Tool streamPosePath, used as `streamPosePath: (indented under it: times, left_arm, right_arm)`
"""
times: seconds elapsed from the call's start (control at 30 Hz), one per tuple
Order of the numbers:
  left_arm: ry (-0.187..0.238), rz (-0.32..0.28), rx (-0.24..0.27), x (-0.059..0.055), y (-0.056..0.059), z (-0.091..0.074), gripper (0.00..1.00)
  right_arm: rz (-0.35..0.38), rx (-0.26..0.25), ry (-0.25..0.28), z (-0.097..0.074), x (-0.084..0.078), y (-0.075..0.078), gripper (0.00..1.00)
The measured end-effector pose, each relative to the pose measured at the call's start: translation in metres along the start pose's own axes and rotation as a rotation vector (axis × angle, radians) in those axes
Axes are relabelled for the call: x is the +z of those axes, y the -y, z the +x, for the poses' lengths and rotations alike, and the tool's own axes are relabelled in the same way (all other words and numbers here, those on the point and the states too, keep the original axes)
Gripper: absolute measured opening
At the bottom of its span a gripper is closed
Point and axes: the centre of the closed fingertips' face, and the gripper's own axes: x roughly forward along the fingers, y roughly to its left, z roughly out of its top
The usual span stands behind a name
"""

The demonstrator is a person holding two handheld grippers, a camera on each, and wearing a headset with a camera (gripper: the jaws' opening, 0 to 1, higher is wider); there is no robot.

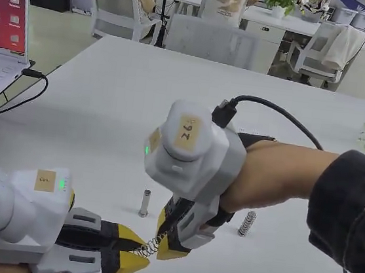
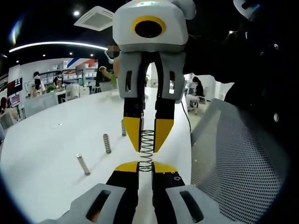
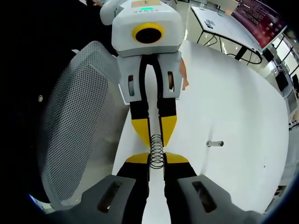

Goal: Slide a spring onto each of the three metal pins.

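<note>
Head view: left gripper (image 1: pixel 143 251) enters from 7 o'clock and right gripper (image 1: pixel 164 241) from 3 o'clock. Their yellow tips meet low centre.

Spring (image 1: pixel 150 243) runs straight between the two tip pairs. In both gripper views each pair of jaws is pinched tight on one end of it.

Bare pin (image 1: pixel 144 203) stands upright on table (image 1: pixel 107 101), at 12 o'clock from spring and apart from it. Loaded pin (image 1: pixel 246 223), wearing its own coil, is at 2 o'clock from spring, past right gripper.

Left gripper view: far pin (image 2: pixel 123 127) stands beyond the loaded one, at 10 o'clock of spring. It is too small to tell whether it is coiled.

Laptop (image 1: pixel 4 24) sits at table's 10 o'clock edge, with cable (image 1: pixel 28 102) trailing from it.
</note>
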Motion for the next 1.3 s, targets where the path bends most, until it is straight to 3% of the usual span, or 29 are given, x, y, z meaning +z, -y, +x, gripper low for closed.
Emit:
streamPosePath:
  times: [0.33, 1.3]
  left_arm:
    - [0.014, -0.003, 0.004, 0.001, 0.0, 0.002, 0.02]
    - [0.01, -0.004, -0.003, -0.002, 0.001, 0.009, 0.02]
  right_arm:
    - [0.013, -0.003, 0.023, -0.003, 0.013, 0.0, 0.08]
    - [0.013, 0.001, 0.011, 0.002, 0.019, 0.0, 0.08]
